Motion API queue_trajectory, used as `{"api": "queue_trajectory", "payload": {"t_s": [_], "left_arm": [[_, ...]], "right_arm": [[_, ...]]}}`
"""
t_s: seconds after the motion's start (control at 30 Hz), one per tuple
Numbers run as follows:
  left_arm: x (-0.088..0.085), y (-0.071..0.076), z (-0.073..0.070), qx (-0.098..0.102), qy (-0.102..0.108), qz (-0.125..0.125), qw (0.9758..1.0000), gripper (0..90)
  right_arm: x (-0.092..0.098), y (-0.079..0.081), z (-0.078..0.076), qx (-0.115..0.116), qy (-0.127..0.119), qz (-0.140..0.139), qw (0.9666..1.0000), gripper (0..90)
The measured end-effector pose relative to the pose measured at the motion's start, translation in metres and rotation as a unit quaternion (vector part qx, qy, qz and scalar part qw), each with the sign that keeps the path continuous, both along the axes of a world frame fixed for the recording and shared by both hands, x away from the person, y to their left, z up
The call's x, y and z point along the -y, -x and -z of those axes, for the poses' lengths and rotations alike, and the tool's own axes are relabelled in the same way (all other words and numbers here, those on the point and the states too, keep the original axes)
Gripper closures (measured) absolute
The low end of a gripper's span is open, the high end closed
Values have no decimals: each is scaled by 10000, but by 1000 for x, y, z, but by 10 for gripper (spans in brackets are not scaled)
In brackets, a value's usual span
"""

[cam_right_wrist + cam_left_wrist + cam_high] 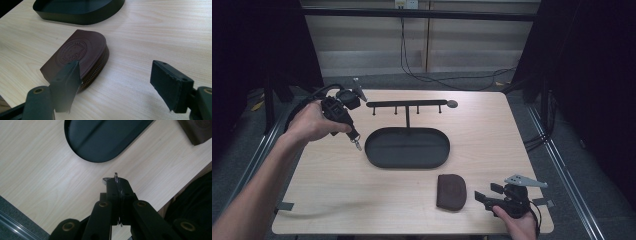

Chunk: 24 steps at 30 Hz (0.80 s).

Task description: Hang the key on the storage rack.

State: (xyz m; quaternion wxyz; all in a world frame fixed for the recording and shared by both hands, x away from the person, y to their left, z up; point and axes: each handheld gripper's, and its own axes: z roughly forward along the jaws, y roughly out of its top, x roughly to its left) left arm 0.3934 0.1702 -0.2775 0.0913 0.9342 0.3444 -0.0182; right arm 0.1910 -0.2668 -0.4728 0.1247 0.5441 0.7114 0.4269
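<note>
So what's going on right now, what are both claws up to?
Left gripper shut on a small metal ring, above the table. Right gripper open beside brown pouch. Black tray empty.

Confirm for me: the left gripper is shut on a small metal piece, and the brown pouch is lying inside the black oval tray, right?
Not quite. The brown pouch lies on the bare table, outside the black oval tray, near the right gripper; the high view shows this. The left gripper is indeed shut on a small metal piece.

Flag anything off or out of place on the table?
Nothing stands out. The black tray with its hook rack stands upright, and the brown pouch lies flat and zipped beside it. The left gripper pinches a small metal piece.
</note>
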Motion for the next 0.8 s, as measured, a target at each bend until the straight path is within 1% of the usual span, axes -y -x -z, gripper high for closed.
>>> {"api": "queue_trajectory", "payload": {"t_s": [0.17, 0.23, 0.27, 0.3, 0.4, 0.47, 0.5, 0.57, 0.6, 0.63, 0.7, 0.73, 0.8], "left_arm": [[5, -7, -5, 54, -19, -33, 10000, 893], [7, -9, -4, 33, 10, -7, 10000, 893], [8, -10, -4, 32, -2, -55, 10000, 893], [9, -12, -4, 32, -19, -29, 10000, 893], [13, -17, -3, 19, -77, -50, 10000, 893], [15, -18, -2, 12, -60, -78, 10000, 893], [16, -19, -2, 12, -92, -28, 10000, 893], [17, -22, -3, 24, -118, -40, 9999, 893], [17, -23, -4, 33, -70, -55, 10000, 893], [18, -25, -4, 37, -57, -71, 10000, 893], [20, -28, -5, 43, -93, -99, 9999, 893], [21, -30, -6, 41, -115, -70, 9999, 893], [24, -34, -7, 58, -75, -81, 9999, 893]], "right_arm": [[0, 0, 0, 11, 9, 1, 10000, 241], [0, 0, 0, 14, 16, 3, 10000, 240], [0, 0, 0, 16, 16, 3, 10000, 240], [0, 0, 0, 18, 14, 1, 10000, 240], [-1, 0, 0, 20, 17, -15, 10000, 237], [-1, 1, 0, 31, 36, -37, 10000, 221], [-2, 1, -1, 30, 69, -56, 10000, 208], [-4, 1, -1, 63, 145, -102, 9998, 199], [-4, 1, -1, 85, 172, -142, 9997, 192], [-5, 1, -1, 85, 170, -160, 9997, 188], [-5, 1, -1, 83, 154, -179, 9997, 181], [-5, 2, -1, 90, 141, -171, 9997, 179], [-4, 2, -1, 101, 133, -176, 9997, 175]]}}
